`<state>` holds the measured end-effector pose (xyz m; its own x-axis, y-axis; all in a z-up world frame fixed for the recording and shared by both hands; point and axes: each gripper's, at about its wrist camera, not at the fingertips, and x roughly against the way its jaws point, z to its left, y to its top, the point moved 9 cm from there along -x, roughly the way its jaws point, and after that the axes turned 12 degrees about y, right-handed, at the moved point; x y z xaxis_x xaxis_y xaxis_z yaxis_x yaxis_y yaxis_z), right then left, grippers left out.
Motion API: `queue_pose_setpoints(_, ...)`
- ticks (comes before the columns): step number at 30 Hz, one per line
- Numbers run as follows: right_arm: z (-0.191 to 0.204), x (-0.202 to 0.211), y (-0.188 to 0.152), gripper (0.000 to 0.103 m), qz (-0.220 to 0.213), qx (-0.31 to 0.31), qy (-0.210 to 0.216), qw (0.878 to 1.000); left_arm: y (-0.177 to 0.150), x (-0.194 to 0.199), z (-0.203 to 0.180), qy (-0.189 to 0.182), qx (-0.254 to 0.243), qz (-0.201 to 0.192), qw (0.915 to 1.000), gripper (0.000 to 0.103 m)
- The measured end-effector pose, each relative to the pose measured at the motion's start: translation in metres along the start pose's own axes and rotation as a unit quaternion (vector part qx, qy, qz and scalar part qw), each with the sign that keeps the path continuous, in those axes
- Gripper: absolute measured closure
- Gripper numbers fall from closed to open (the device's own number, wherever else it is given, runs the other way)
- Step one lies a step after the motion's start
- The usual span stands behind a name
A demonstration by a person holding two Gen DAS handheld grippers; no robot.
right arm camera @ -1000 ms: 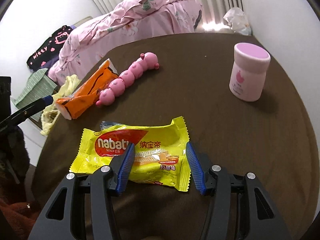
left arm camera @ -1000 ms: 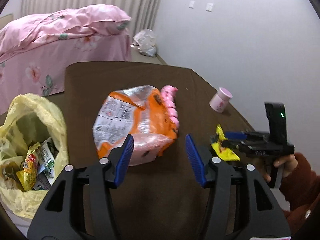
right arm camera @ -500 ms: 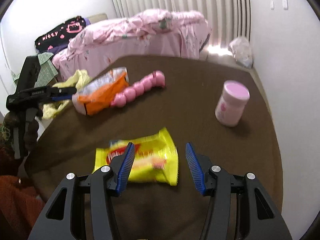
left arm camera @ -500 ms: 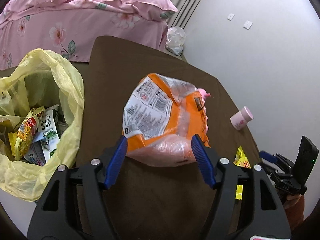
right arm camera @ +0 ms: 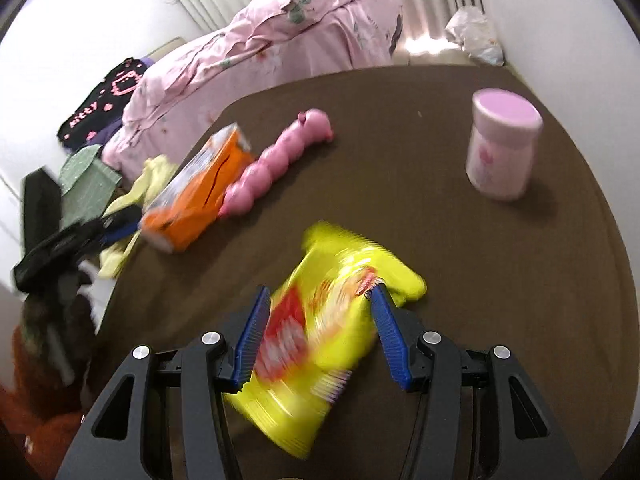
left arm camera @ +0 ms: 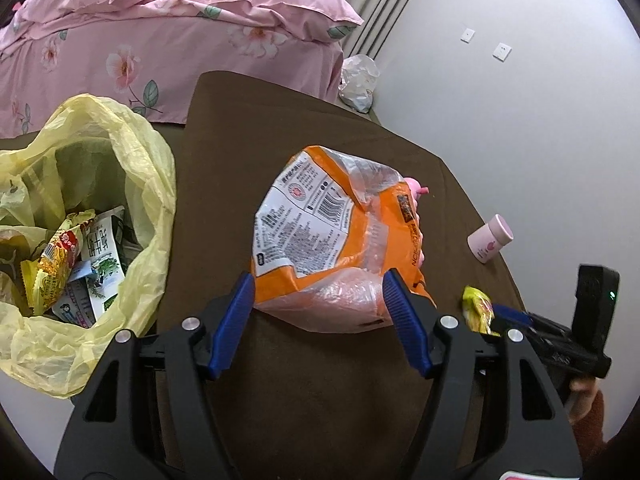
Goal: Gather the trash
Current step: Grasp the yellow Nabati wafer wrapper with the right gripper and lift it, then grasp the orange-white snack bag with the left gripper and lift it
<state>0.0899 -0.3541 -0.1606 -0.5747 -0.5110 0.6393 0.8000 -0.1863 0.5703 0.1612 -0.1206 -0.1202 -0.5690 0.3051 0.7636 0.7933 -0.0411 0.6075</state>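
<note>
An orange snack bag lies on the brown table, its near end between the open jaws of my left gripper. It also shows in the right wrist view. A yellow wafer wrapper, blurred, sits between the open jaws of my right gripper; whether the pads touch it is unclear. The wrapper and right gripper also show in the left wrist view. A yellow trash bag with several wrappers hangs open at the table's left edge.
A pink caterpillar toy lies beside the orange bag. A pink-lidded jar stands at the table's right. A pink bed lies beyond the table, and a white plastic bag sits on the floor by the wall.
My left gripper has closed in on the orange bag, whose end now lies between the jaws. The yellow wrapper has turned and moved in between my right gripper's jaws.
</note>
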Motion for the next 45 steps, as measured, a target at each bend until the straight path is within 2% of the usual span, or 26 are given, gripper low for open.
queue_pose_setpoints(4,0.008,-0.012,0.01,0.053,0.003,0.041,-0.044,0.998,0.0,0.001,0.004,0.0,0.007,-0.001,1.0,0.04)
queue_pose_setpoints(6,0.013,-0.012,0.007,0.053,0.012,0.06,-0.053,0.997,0.0,0.002,0.005,-0.003,0.008,0.0,1.0,0.04)
queue_pose_setpoints(10,0.02,-0.002,-0.008,0.053,0.029,0.098,-0.038,0.994,-0.003,0.001,0.001,-0.01,0.004,0.002,0.9999,0.04)
queue_pose_setpoints(13,0.028,0.02,-0.007,0.053,0.0,0.122,0.004,0.992,-0.004,0.001,-0.002,-0.012,0.001,0.003,0.9999,0.04)
queue_pose_setpoints(17,0.02,0.032,-0.004,0.053,0.002,0.122,0.0,0.993,-0.004,0.001,-0.002,-0.013,0.001,0.002,0.9999,0.04)
queue_pose_setpoints(23,0.002,0.006,-0.014,0.053,0.037,0.084,0.01,0.996,-0.003,0.0,-0.004,-0.018,0.008,0.004,0.9998,0.04)
queue_pose_setpoints(25,0.005,-0.004,-0.021,0.053,0.054,0.09,0.013,0.994,-0.002,0.001,-0.004,-0.017,0.01,0.003,0.9998,0.04)
queue_pose_setpoints(27,0.011,-0.007,-0.025,0.054,0.053,0.114,-0.003,0.992,-0.001,0.002,-0.001,-0.015,0.01,0.001,0.9998,0.04)
queue_pose_setpoints(28,0.013,-0.008,-0.026,0.057,0.054,0.124,-0.009,0.991,-0.001,0.002,0.0,-0.014,0.011,0.001,0.9998,0.04)
queue_pose_setpoints(29,0.016,-0.009,-0.027,0.072,0.055,0.126,-0.003,0.99,-0.001,0.001,0.0,-0.014,0.012,0.002,0.9998,0.04)
queue_pose_setpoints(30,0.016,-0.007,-0.026,0.079,0.052,0.124,-0.003,0.991,-0.002,0.001,0.001,-0.014,0.012,0.002,0.9998,0.04)
queue_pose_setpoints(31,0.016,-0.005,-0.025,0.081,0.046,0.126,-0.007,0.991,-0.003,0.0,0.0,-0.013,0.01,0.003,0.9999,0.04)
queue_pose_setpoints(32,0.017,-0.001,-0.023,0.087,0.04,0.132,-0.012,0.99,-0.003,0.0,0.0,-0.012,0.009,0.004,0.9999,0.04)
queue_pose_setpoints(38,0.023,0.02,-0.012,0.089,0.002,0.146,-0.025,0.989,-0.006,-0.004,-0.001,0.003,0.0,0.008,1.0,0.04)
queue_pose_setpoints(42,0.02,0.026,-0.005,0.089,-0.023,0.127,-0.021,0.991,-0.005,-0.007,-0.001,0.012,0.004,0.015,0.9998,0.04)
queue_pose_setpoints(45,0.018,0.024,-0.003,0.089,-0.029,0.117,-0.023,0.992,-0.002,-0.008,-0.007,0.024,-0.011,0.012,0.9996,0.04)
